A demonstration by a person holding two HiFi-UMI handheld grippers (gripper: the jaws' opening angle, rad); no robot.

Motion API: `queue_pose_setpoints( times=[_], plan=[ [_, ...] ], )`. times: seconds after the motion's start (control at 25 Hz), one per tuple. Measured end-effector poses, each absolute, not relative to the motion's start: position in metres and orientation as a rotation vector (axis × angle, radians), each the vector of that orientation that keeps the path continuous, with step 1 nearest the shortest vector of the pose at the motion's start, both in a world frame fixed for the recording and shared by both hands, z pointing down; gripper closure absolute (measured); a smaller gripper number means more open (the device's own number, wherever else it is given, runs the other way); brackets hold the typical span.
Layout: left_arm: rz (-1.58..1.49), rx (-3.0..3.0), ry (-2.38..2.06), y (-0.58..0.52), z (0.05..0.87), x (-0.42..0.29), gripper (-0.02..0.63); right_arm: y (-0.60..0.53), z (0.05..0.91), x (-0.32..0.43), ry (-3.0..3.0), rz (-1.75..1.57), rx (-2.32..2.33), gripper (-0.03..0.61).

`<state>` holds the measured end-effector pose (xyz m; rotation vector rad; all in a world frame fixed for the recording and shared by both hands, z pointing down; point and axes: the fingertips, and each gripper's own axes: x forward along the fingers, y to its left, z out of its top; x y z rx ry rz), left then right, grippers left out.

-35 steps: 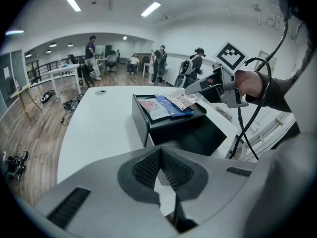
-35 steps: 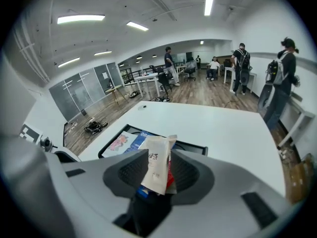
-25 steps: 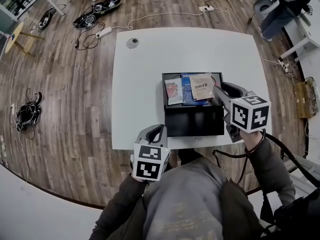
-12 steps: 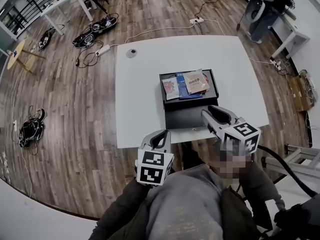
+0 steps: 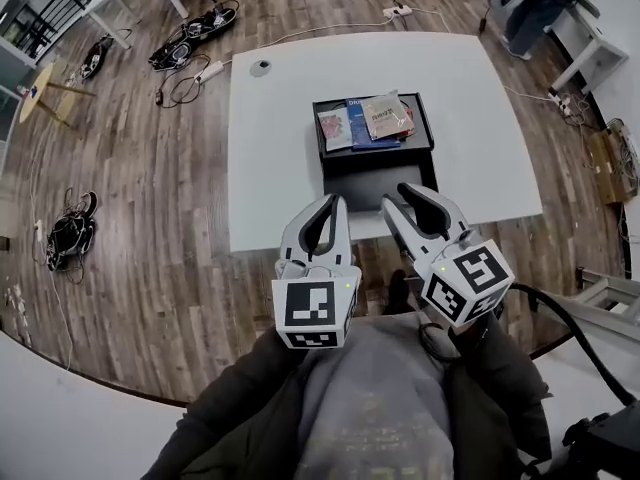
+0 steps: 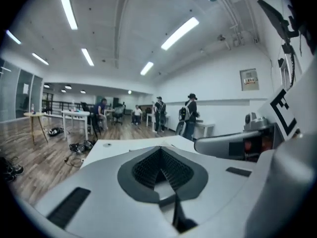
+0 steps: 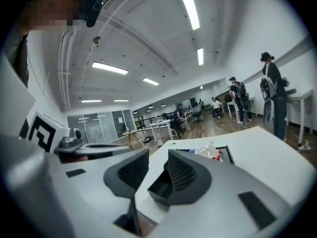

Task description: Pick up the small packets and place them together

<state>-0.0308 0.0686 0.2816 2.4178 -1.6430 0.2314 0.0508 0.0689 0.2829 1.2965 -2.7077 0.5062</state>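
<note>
Several small packets lie together in the far half of a black box [image 5: 325,148] on the white table [image 5: 270,168]: a beige packet [image 5: 383,115] on top, a blue one [image 5: 358,133] and a pinkish one [image 5: 334,128]. In the right gripper view the pile [image 7: 210,151] shows ahead. Both grippers hover side by side near the table's front edge, well short of the box. My left gripper [image 5: 335,203] is shut and holds nothing; its pads meet [image 6: 159,170]. My right gripper [image 5: 397,198] stands open, with nothing in the gap [image 7: 156,170].
A small round disc [image 5: 261,67] sits at the table's far left corner. Cables and power strips [image 5: 190,33] lie on the wooden floor beyond, with a round side table [image 5: 40,83] at the left. Several people [image 6: 190,115] stand at the back of the room.
My right gripper has drawn back from the box toward the person, and the beige packet stays on the pile. My left gripper has risen beside it. Both now point more level.
</note>
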Motion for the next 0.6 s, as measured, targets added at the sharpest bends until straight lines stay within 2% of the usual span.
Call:
queue_pose_setpoints(
  times=[0.24, 0.6],
  plan=[
    [0.039, 2.427, -1.790, 0.062, 0.240, -0.008, 0.615, 0.056, 0.275, 0.063, -2.739, 0.487, 1.263, 0.472],
    [0.076, 2.422, -1.792, 0.058, 0.240, 0.007, 0.615, 0.061, 0.265, 0.070, -2.764, 0.391, 1.242, 0.472]
  ],
)
